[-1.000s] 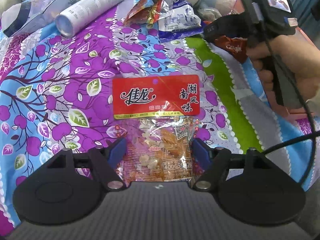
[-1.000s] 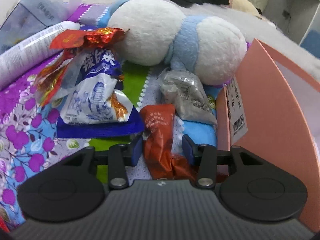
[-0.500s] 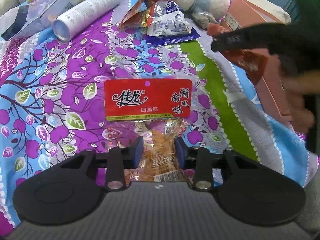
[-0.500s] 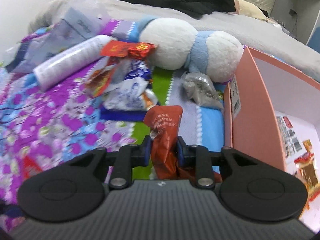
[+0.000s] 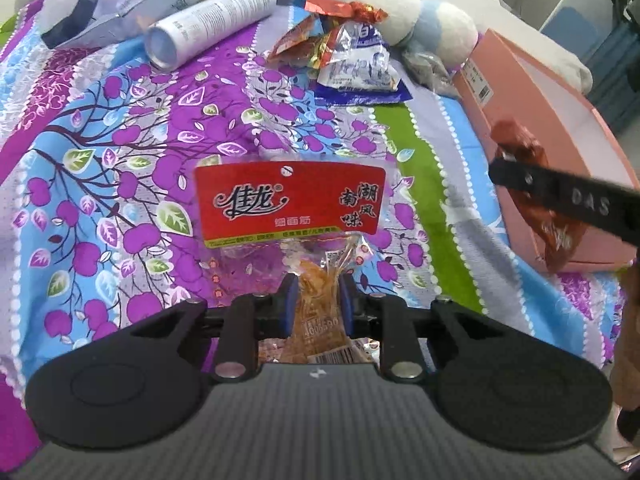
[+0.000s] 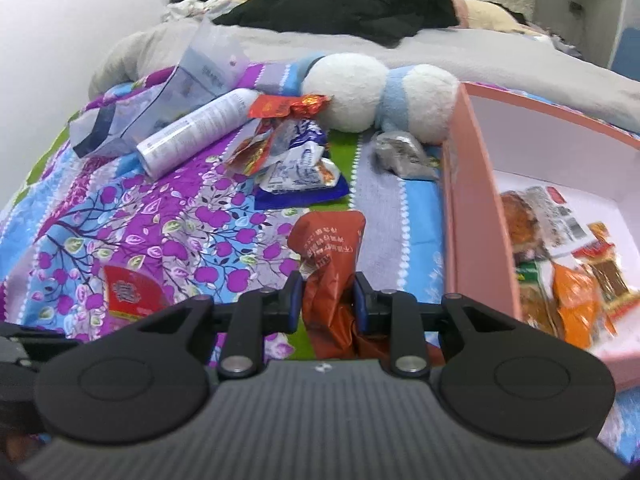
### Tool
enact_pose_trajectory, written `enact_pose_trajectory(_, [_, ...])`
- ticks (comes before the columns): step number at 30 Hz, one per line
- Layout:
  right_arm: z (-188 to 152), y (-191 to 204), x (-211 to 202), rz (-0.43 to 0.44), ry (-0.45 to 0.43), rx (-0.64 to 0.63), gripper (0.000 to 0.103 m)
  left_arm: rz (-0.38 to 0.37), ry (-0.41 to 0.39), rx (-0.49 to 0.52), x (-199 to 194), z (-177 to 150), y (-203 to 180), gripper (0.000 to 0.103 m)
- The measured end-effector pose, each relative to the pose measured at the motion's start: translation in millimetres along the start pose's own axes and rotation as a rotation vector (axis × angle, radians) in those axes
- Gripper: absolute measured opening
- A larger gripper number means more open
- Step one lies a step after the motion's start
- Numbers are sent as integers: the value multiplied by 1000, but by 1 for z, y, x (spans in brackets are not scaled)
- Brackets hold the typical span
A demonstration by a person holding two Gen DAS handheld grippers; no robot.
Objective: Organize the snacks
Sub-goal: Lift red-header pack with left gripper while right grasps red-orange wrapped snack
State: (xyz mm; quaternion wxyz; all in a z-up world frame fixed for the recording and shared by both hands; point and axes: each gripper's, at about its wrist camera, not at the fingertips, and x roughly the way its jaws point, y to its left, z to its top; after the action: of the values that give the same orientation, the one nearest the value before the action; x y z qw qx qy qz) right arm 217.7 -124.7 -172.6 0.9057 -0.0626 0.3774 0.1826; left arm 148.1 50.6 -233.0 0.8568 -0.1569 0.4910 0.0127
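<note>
Left wrist view: the left gripper [image 5: 318, 300] has its jaws pinched on one clear snack bag with a red header card [image 5: 291, 204], whose lower end is hidden between and behind them. Ahead lies one white cylindrical tube [image 5: 212, 22].

Right wrist view: the right gripper [image 6: 328, 300] clamps one crumpled brown-red foil packet [image 6: 328, 256], raised just left of one pink cardboard box [image 6: 476, 216]; the snacks inside it are blurred.

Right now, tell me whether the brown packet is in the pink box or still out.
Out. The right gripper holds the brown packet over the bedspread, left of the pink box.
</note>
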Motion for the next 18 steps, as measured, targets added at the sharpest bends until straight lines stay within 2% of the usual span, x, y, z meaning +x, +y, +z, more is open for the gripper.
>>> enact_pose_trajectory(2, [-4,-4,-9,4,-7,28,30,-13,-3,-28,-6,-1,1,11])
enact_pose_trajectory(6, [-13,-5,-23,9,-16,37,30,-16,-21,-61,-15,-1,-2,10])
enact_pose_trajectory(10, [-25,-1,-29,18,-16,41,30,-7,-40,-23,-22,0,-13,8])
enact_pose_trajectory(18, [-38,-4,-47,29,-27,45,30,-20,-78,-10,-42,2,-25,7])
